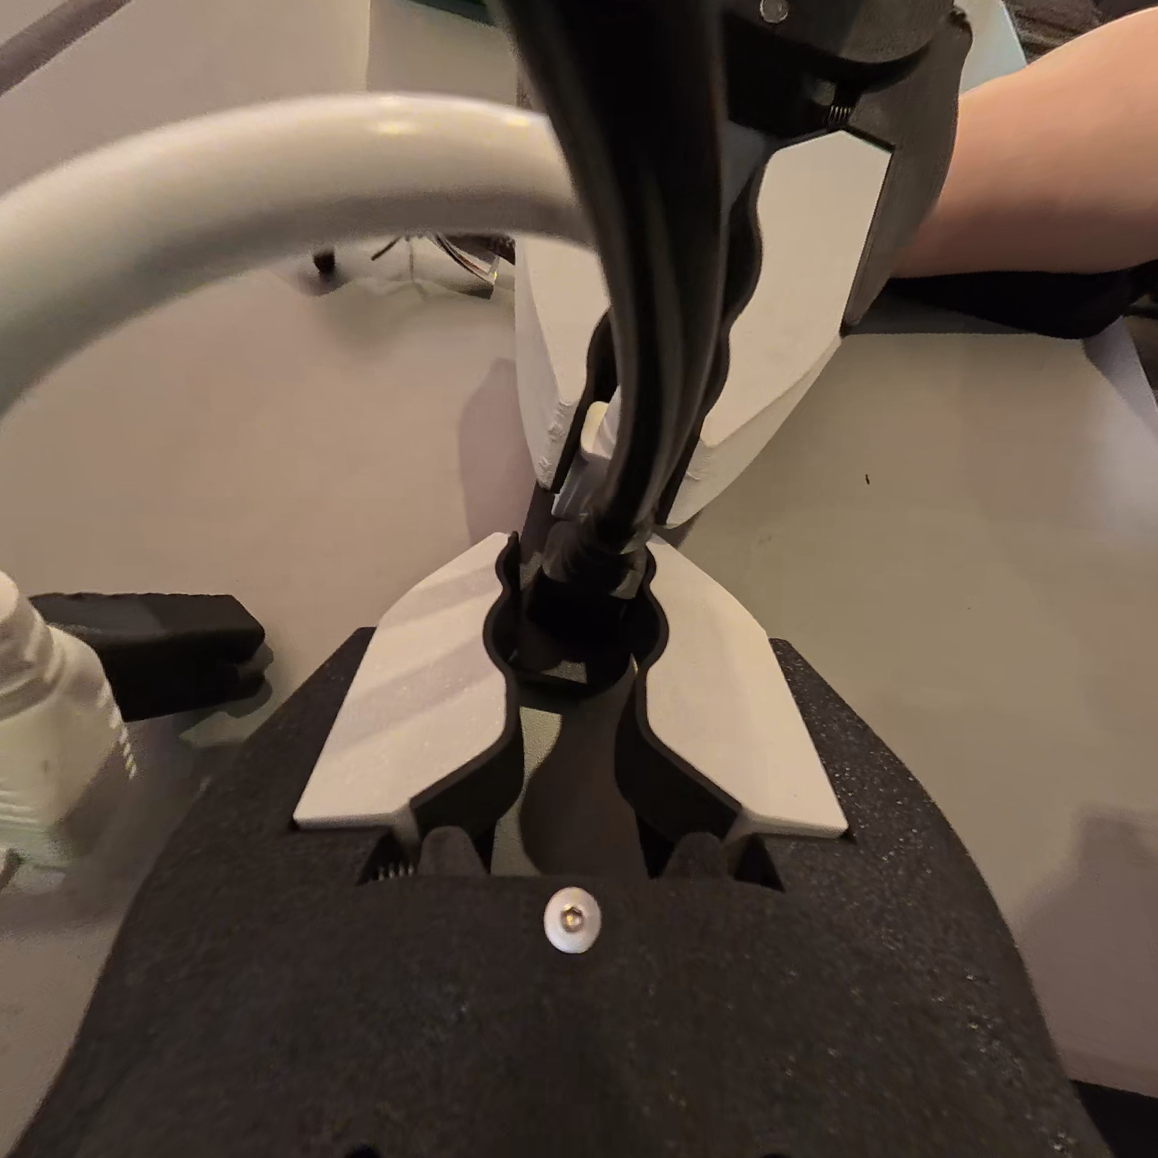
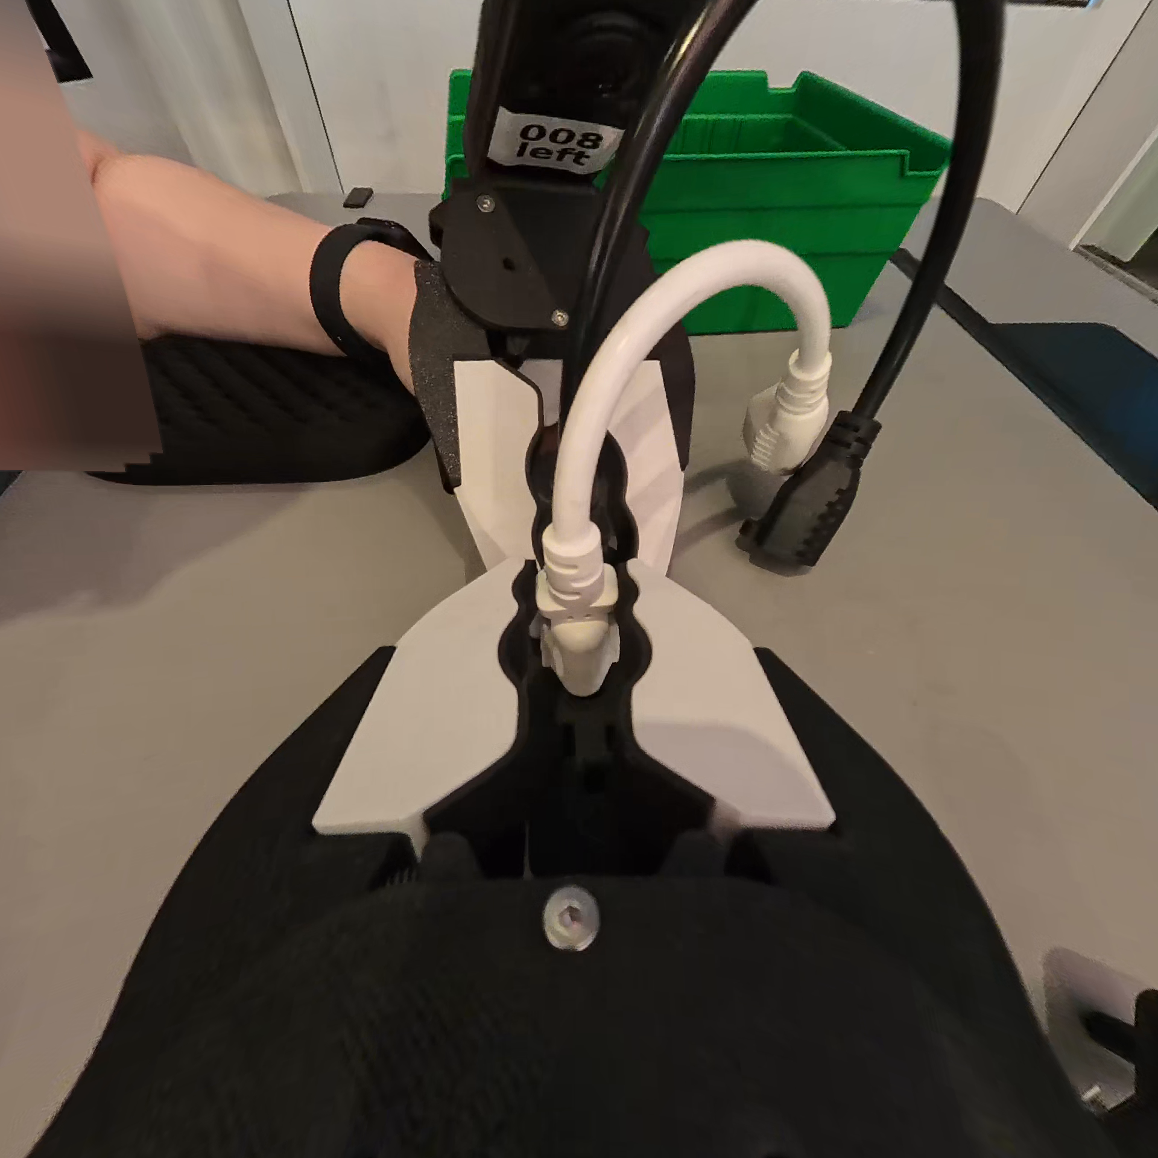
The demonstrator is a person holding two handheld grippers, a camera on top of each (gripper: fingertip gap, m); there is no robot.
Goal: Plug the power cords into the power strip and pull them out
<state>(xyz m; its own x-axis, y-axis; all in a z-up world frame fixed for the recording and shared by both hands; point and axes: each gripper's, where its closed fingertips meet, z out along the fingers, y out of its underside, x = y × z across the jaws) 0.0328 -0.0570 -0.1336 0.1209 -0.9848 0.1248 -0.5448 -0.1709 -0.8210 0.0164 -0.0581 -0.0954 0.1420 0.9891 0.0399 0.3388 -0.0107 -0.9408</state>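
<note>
Mid-mating step, looked like: left gripper (image 1: 579, 586) jaws clamped on black plug (image 1: 567, 605), right gripper (image 2: 579, 617) jaws pinching white plug (image 2: 579, 633), nose to nose above tabletop (image 2: 188, 626). Next probably straight push, ends aligned.

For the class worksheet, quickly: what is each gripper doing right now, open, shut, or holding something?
Left gripper: shut on the black cord's plug.
Right gripper: shut on the white cord's plug.
</note>
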